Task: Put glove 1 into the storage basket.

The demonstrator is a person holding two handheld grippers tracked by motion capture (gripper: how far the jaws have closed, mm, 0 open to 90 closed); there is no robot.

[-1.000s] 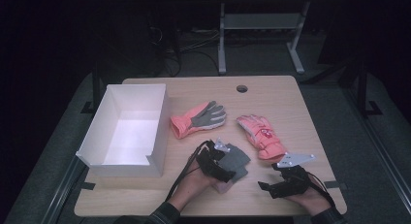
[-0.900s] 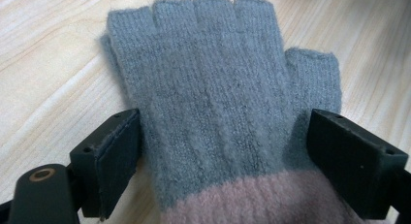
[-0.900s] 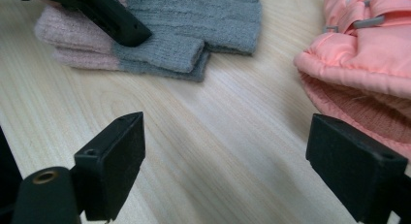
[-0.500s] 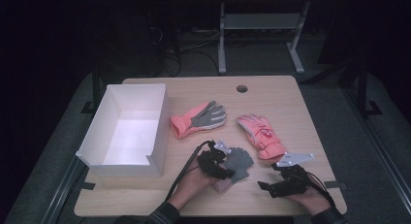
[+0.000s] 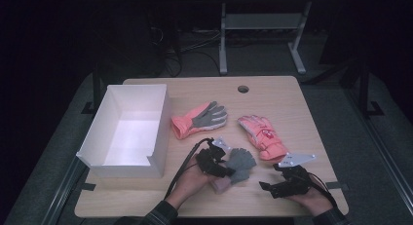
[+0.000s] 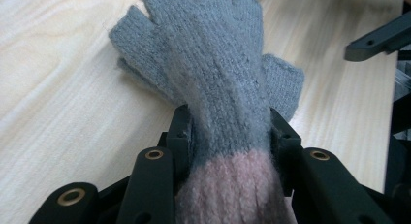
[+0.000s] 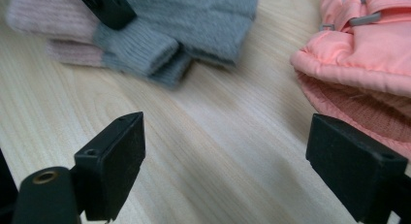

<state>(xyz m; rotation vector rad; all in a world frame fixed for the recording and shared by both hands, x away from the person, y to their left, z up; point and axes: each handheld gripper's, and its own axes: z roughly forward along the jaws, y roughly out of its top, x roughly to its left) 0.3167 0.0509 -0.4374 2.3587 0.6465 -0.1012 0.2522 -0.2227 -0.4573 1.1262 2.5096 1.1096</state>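
A grey knit glove (image 5: 242,160) with a pale pink cuff lies near the table's front edge, apparently on top of a second one like it. My left gripper (image 5: 228,167) reaches over the cuff. In the left gripper view its jaws have just been closing, and the pads (image 6: 181,132) press on both sides of the grey glove (image 6: 218,83) just above the cuff. My right gripper (image 5: 265,186) rests at the front right, open, with bare wood between its jaws (image 7: 225,151). The grey glove (image 7: 194,15) lies beyond it.
Two salmon-pink padded gloves lie mid-table: one palm up with a grey palm (image 5: 199,119), the other (image 5: 263,136) just behind my right gripper. A white open box (image 5: 160,132) stands at the left. A cable hole (image 5: 242,88) marks the far edge.
My left gripper's jaws have drawn in onto the grey glove and the hand shifted slightly. The right hand and its gripper stayed put.
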